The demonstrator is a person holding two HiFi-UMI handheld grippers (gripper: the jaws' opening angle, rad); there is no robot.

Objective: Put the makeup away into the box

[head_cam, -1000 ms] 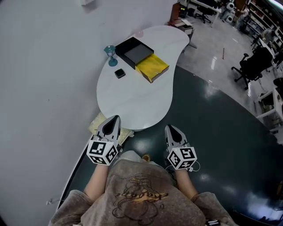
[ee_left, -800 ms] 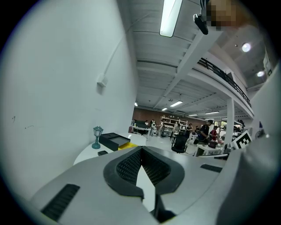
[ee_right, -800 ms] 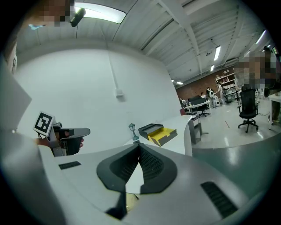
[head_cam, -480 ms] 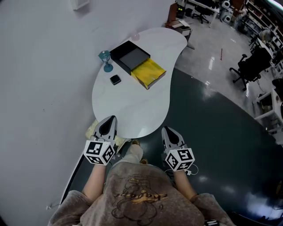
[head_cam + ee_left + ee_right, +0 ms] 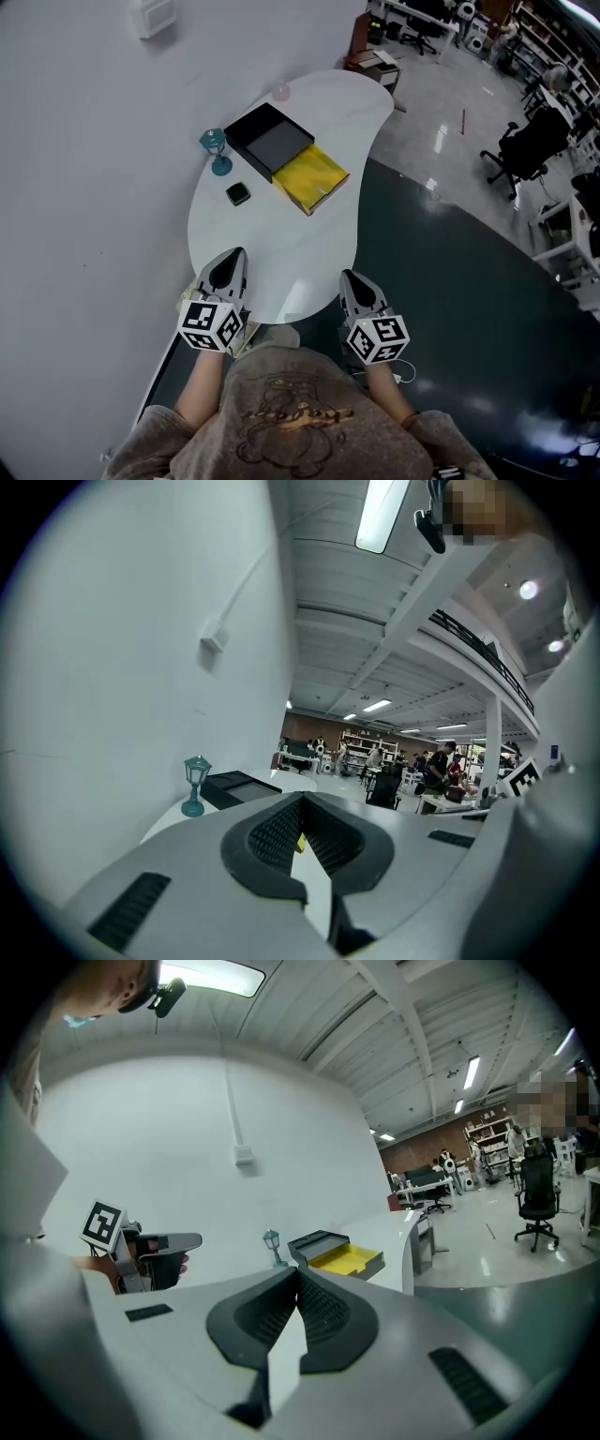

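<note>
Black and small, the makeup compact (image 5: 238, 194) lies on the white table (image 5: 281, 253), just beside the teal lamp ornament (image 5: 217, 151) and near the box (image 5: 270, 141). Only your head view shows it, and it is too small there to make out any detail on its lid.

The box's black part touches a yellow part (image 5: 311, 178) on the side nearer you. You cannot tell from here whether the yellow part is a tray or a lining.

In your left gripper view the jaws cover the spot where the compact lies, and only a sliver of yellow shows through the notch between them. In your right gripper view the jaws hide it as well, while the lamp and box show above them.

Your left gripper (image 5: 230, 264) is pressed together and empty, over the table's near edge and well apart from the compact. Your right gripper (image 5: 358, 287) is also closed tip to tip, holding nothing, at the near right edge.

A pinkish object (image 5: 281, 92) at the far edge is too small to identify. Your sweatshirt (image 5: 291, 412) cuts off your forearms at the bottom.
</note>
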